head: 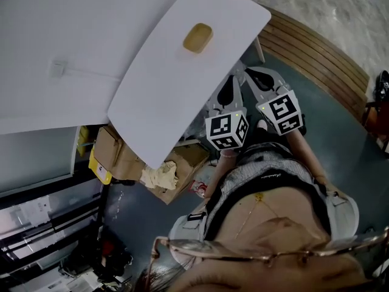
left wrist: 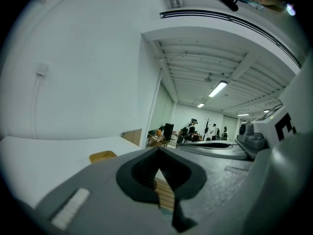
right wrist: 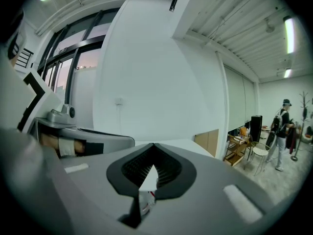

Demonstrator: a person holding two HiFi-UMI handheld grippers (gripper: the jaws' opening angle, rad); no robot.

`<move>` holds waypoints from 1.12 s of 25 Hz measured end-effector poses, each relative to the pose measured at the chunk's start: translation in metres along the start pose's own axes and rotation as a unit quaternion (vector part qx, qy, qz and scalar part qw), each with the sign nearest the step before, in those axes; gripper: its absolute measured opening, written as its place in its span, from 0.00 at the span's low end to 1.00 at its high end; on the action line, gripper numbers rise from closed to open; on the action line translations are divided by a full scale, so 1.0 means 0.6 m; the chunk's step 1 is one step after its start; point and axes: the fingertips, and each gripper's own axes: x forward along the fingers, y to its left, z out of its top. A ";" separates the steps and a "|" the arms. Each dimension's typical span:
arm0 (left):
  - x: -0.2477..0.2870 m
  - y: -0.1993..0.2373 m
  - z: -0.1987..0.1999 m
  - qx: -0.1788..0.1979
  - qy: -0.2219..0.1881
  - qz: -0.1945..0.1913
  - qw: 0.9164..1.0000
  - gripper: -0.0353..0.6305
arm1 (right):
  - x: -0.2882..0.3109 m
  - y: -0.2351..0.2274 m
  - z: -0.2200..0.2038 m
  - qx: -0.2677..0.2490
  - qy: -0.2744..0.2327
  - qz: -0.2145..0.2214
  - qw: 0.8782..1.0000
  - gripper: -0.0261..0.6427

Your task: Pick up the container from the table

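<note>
A small tan container [head: 197, 38] lies on the white table [head: 159, 102] near its far end; the left gripper view shows the same container [left wrist: 102, 156] low at the left. Both grippers are held close to my body, off the table's right edge and short of the container. My left gripper [head: 233, 78] is shut with nothing between its jaws [left wrist: 157, 156]. Beside it, my right gripper [head: 250, 72] is also shut and empty [right wrist: 152, 168]. Their marker cubes face my head camera.
Cardboard boxes [head: 117, 152] with crumpled paper stand under the table's near end. A curved wooden bench [head: 319, 48] runs along the right. A wall socket [head: 58, 69] with a cable sits on the white wall. Several people [left wrist: 193, 129] stand far across the room.
</note>
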 end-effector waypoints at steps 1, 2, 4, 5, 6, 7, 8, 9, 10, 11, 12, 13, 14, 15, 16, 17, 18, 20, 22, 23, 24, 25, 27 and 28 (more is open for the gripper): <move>0.005 -0.002 -0.001 0.002 0.003 -0.003 1.000 0.06 | 0.000 -0.005 -0.001 0.001 0.001 -0.004 1.000 0.08; 0.009 -0.004 -0.002 0.003 0.005 -0.007 1.000 0.06 | 0.001 -0.009 -0.003 0.001 0.002 -0.008 1.000 0.08; 0.018 -0.004 0.000 0.005 0.007 -0.014 1.000 0.06 | 0.005 -0.016 -0.004 0.003 0.004 -0.014 1.000 0.08; 0.023 -0.003 0.001 0.006 0.007 -0.016 1.000 0.06 | 0.008 -0.018 -0.003 0.004 0.004 -0.017 1.000 0.08; 0.027 -0.002 0.003 0.007 0.007 -0.019 1.000 0.06 | 0.010 -0.021 -0.002 0.005 0.004 -0.020 1.000 0.08; 0.032 -0.001 0.005 0.007 0.007 -0.022 1.000 0.06 | 0.013 -0.025 -0.001 0.005 0.004 -0.023 1.000 0.08; 0.038 0.000 0.007 0.008 0.008 -0.025 1.000 0.06 | 0.016 -0.029 0.001 0.006 0.004 -0.026 1.000 0.08; 0.044 0.000 0.010 0.009 0.008 -0.029 1.000 0.06 | 0.018 -0.033 0.002 0.006 0.004 -0.028 1.000 0.08; 0.049 0.000 0.012 0.011 0.008 -0.032 0.999 0.06 | 0.021 -0.037 0.002 0.006 0.005 -0.031 0.999 0.08; 0.055 0.000 0.014 0.012 0.008 -0.036 0.999 0.06 | 0.024 -0.041 0.002 0.006 0.006 -0.033 0.999 0.08; 0.060 0.002 0.017 0.013 0.008 -0.039 0.999 0.06 | 0.028 -0.044 0.003 0.006 0.007 -0.036 0.999 0.08; 0.066 0.005 0.019 0.014 0.008 -0.042 0.999 0.06 | 0.033 -0.048 0.005 0.005 0.008 -0.039 0.999 0.08; 0.071 0.010 0.021 0.014 0.008 -0.044 0.999 0.06 | 0.040 -0.051 0.006 0.003 0.009 -0.043 0.999 0.08; 0.076 0.017 0.024 0.014 0.008 -0.046 0.999 0.06 | 0.048 -0.053 0.008 0.002 0.009 -0.047 0.999 0.08; 0.081 0.025 0.027 0.015 0.008 -0.047 0.999 0.06 | 0.057 -0.053 0.010 0.001 0.008 -0.049 0.999 0.08; 0.087 0.032 0.030 0.015 0.008 -0.049 0.999 0.06 | 0.066 -0.054 0.013 0.001 0.007 -0.051 0.999 0.08; 0.093 0.039 0.033 0.015 0.007 -0.052 0.999 0.06 | 0.075 -0.056 0.016 0.001 0.008 -0.052 0.999 0.08; 0.106 0.051 0.040 0.014 0.007 -0.056 0.998 0.06 | 0.093 -0.059 0.023 0.001 0.008 -0.054 0.999 0.08; 0.119 0.065 0.049 0.013 0.004 -0.060 0.998 0.06 | 0.113 -0.061 0.035 0.001 0.007 -0.053 0.999 0.08; 0.126 0.074 0.055 0.012 0.003 -0.061 0.998 0.06 | 0.123 -0.061 0.040 0.000 0.007 -0.053 0.999 0.08; 0.132 0.083 0.060 0.012 0.001 -0.062 0.998 0.06 | 0.134 -0.062 0.044 -0.002 0.007 -0.054 0.998 0.08; 0.138 0.092 0.066 0.011 -0.001 -0.062 0.998 0.06 | 0.145 -0.064 0.046 -0.004 0.008 -0.055 0.998 0.08; 0.150 0.112 0.075 0.010 -0.005 -0.063 0.998 0.06 | 0.168 -0.064 0.054 -0.005 0.008 -0.056 0.998 0.08; 0.156 0.122 0.078 0.009 -0.006 -0.063 0.998 0.06 | 0.180 -0.064 0.059 -0.005 0.006 -0.055 0.998 0.08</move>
